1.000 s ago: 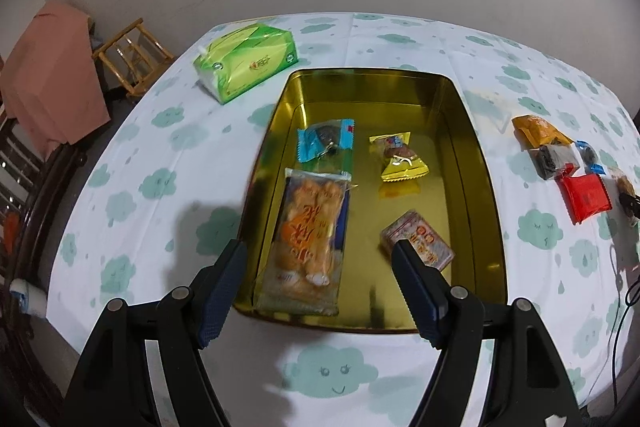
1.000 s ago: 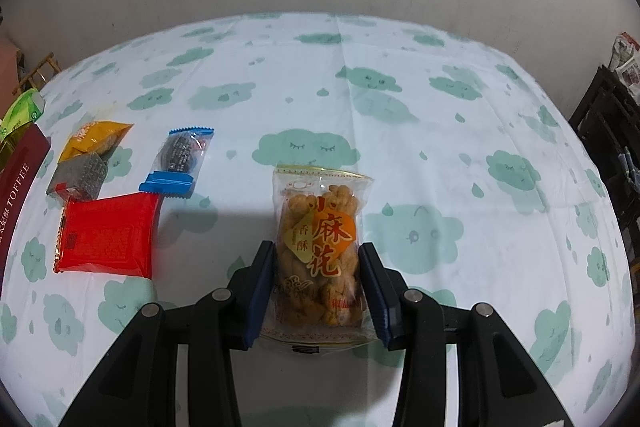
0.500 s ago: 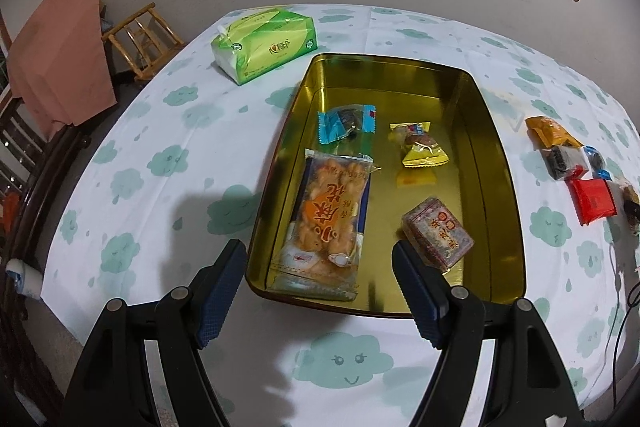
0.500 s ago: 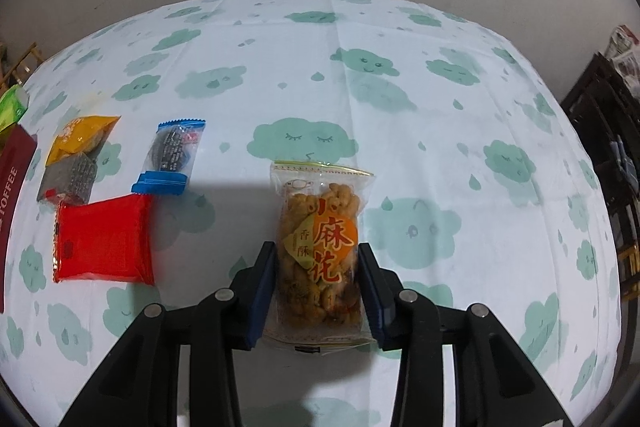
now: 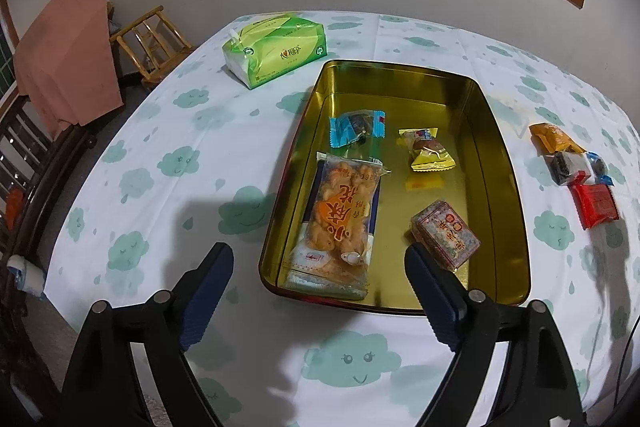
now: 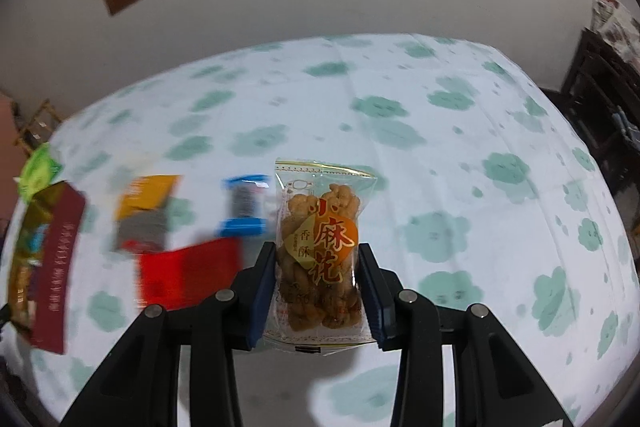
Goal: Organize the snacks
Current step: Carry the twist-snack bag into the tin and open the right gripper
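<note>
Now the right gripper is squeezing a bag of twisted snacks between its two fingers, up above the cloud tablecloth. Over by the gold tin, the left gripper is spread wide and holds nothing. Another bag like it lies flat inside the tin.

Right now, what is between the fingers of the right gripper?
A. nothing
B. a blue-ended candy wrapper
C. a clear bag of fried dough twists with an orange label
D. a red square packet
C: the right gripper is shut on the clear bag of fried dough twists with an orange label, both blue pads pressing its sides.
</note>
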Tool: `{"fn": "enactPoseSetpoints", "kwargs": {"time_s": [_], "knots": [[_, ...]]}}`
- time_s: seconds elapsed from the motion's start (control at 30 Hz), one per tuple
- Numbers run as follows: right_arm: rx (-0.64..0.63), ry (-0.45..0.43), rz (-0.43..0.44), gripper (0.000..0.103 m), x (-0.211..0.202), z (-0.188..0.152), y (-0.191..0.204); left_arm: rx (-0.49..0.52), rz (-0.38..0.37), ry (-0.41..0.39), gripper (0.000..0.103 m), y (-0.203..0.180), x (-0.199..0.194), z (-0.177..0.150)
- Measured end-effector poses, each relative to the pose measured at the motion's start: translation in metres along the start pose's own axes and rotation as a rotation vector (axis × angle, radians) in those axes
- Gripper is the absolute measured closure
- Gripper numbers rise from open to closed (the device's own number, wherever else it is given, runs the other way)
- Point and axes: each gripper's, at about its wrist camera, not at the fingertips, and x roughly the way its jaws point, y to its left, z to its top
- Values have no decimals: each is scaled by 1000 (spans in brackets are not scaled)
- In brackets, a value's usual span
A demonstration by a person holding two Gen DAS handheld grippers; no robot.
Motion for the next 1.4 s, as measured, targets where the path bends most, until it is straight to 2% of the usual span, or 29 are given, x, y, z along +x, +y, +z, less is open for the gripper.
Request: {"fn": "enactPoseSetpoints", "kwargs": {"time_s": [0.33,0.67,1.07,1.23,1.4], "knots": [[-136,-1,198,63,-26,-11,111,-39,1,-10,14,19,-6,-5],[-265,29,347,63,-33,-28,218,-118,23,-7,14,56,-9,-13],[-389,102,435,63,-19,-57,308,-168,75,12,14,89,-5,-23],[-402,163,458,63,-6,-66,325,-184,84,32,14,97,0,-27],[-428,192,442,63,6,-73,340,-188,78,38,14,98,2,-27]]}}
